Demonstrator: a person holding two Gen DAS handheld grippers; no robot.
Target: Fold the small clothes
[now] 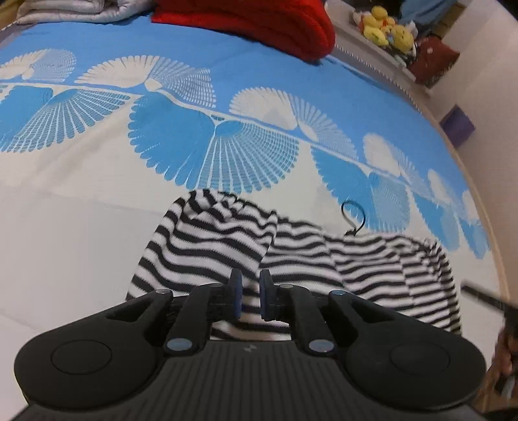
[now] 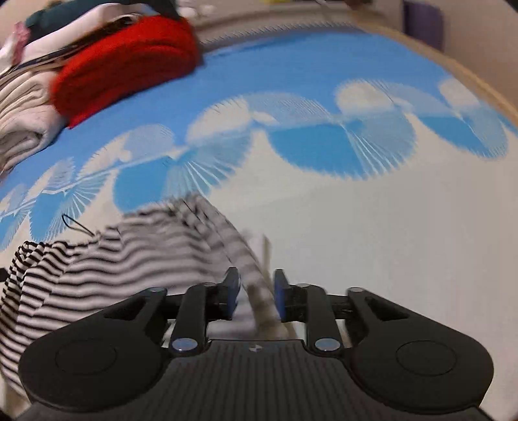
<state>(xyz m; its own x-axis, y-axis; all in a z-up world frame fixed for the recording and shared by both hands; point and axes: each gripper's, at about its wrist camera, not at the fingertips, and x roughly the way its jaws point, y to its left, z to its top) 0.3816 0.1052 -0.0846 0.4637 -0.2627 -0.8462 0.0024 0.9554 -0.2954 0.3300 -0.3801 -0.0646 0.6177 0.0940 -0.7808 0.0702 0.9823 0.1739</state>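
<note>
A black-and-white striped garment [image 1: 207, 239] lies crumpled on the bed cover [image 1: 81, 226], with a black thread loop [image 1: 354, 213] at its far edge. My left gripper [image 1: 251, 296] hovers over its near part, the pads a narrow gap apart. Striped cloth shows through the gap and nothing looks pinched. In the blurred right wrist view the same garment [image 2: 113, 259] spreads to the left. My right gripper [image 2: 255, 291] stands open at its right edge. A fold of cloth runs between the pads [image 2: 280, 291] without being pressed.
The cover [image 2: 388, 243] is white near me and blue with fan patterns farther away. A red folded cloth [image 1: 259, 22] and grey quilt [image 1: 81, 11] lie at the far side, beside a beige pile [image 2: 22, 129]. Yellow plush toys [image 1: 385, 26] and a purple box [image 1: 458, 126] sit past the bed's right edge.
</note>
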